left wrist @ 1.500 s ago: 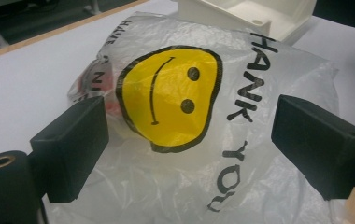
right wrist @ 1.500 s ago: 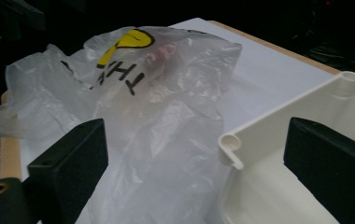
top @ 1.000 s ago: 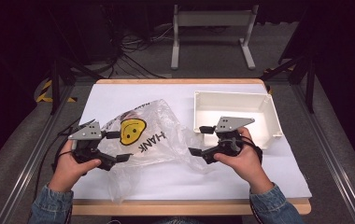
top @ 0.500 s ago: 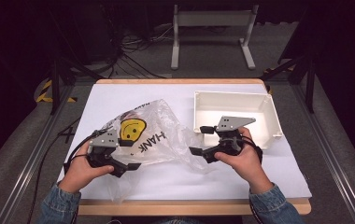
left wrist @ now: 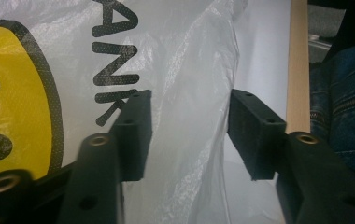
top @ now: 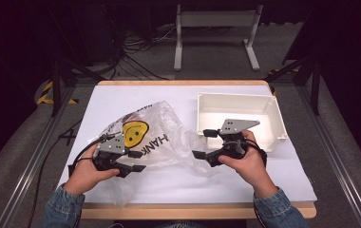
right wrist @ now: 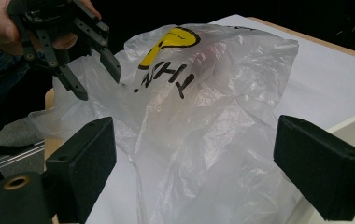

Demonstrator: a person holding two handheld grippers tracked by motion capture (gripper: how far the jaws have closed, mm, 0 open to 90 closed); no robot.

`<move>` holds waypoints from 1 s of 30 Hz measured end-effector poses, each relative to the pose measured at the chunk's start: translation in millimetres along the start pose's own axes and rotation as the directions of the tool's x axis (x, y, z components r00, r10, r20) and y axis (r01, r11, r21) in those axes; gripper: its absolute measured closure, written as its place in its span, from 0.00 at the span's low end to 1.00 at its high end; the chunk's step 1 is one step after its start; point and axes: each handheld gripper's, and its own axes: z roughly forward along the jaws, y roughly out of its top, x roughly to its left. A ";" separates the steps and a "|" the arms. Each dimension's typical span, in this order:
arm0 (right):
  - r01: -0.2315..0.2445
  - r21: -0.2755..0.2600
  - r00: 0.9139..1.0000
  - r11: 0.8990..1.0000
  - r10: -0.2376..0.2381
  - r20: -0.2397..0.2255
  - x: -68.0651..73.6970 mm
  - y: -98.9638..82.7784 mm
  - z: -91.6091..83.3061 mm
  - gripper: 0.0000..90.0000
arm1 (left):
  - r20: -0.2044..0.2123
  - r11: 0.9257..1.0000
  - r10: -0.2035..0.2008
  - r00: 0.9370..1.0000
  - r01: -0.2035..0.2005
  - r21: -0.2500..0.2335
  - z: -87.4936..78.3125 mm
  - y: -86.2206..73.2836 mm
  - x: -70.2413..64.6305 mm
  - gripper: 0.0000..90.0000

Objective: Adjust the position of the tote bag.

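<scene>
A crumpled clear plastic bag with a yellow smiley face and black lettering lies on the white table top. My left gripper rests on the bag's near left part, jaws pointing right. In the left gripper view it stands open, with a raised fold of the bag between the pads, which do not press it. My right gripper sits at the bag's right edge, pointing left. It is open wide, the bag bulging just ahead of it. The left gripper shows beyond the bag.
A white rectangular tray stands on the table's right side, just behind my right hand. The wooden front edge of the table runs close to the left gripper, with a denim sleeve beside it. Dark floor and cables surround the table.
My left gripper has moved right and forward onto the bag and turned its jaws over a fold. The right gripper has hardly moved.
</scene>
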 end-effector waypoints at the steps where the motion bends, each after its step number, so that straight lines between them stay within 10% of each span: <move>1: 0.000 0.000 1.000 1.000 0.000 0.000 0.0 0.0 0.0 0.15 | 0.001 1.000 0.002 1.000 -0.002 0.003 0.2 0.1 0.2 0.60; 9: -0.002 0.000 1.000 1.000 0.002 -0.010 1.0 -0.2 1.2 0.15 | -0.002 0.999 -0.006 1.000 0.006 0.034 5.4 -0.7 -0.4 0.34; 14: -0.004 -0.002 1.000 1.000 0.004 -0.015 1.1 -0.1 1.0 0.14 | 0.000 0.998 0.009 1.000 -0.009 0.065 6.6 -1.9 0.7 0.62; 20: -0.005 0.003 1.000 1.000 0.005 -0.016 1.3 -0.3 1.5 0.15 | -0.016 1.000 0.001 1.000 -0.001 -0.012 -4.0 0.3 2.1 0.92; 30: 0.016 -0.006 1.000 1.000 -0.016 -0.018 9.4 3.5 7.2 0.15 | -0.082 0.978 -0.052 0.995 0.034 -0.208 -18.9 14.3 4.6 1.00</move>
